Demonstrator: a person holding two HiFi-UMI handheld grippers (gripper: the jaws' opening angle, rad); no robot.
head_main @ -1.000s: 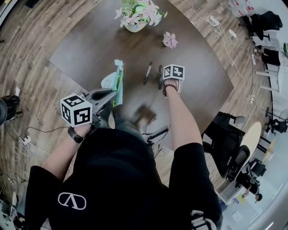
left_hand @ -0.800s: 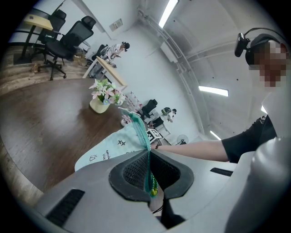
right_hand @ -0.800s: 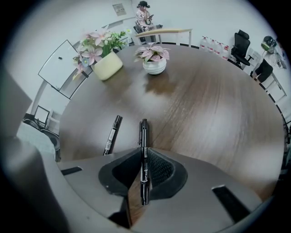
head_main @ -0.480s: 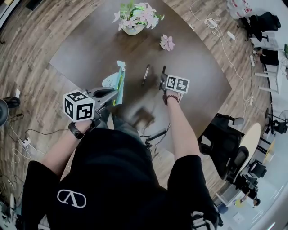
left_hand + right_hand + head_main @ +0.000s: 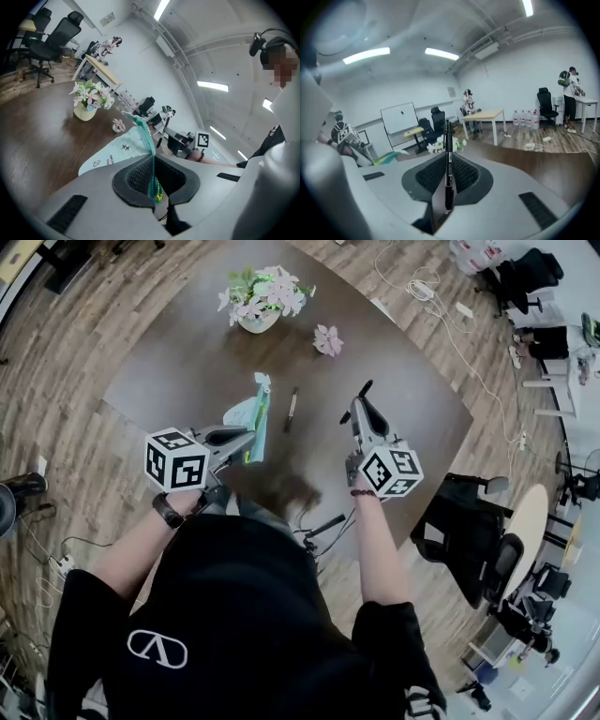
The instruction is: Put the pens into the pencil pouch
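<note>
Black and slim, the marker pen [image 5: 448,159] stands clamped in the right gripper's [image 5: 359,409] nearly closed jaws, lifted clear of the dark brown wooden table [image 5: 187,343]. The left gripper [image 5: 153,176], pinched tight, holds the mint-green fabric pencil pouch [image 5: 249,418] at its 9 o'clock. Pen 1 is in transit and next needs steering into the pouch's mouth. 1 second ago this gripper was down at the table, where a 2nd black pen [image 5: 291,409] still lies.
</note>
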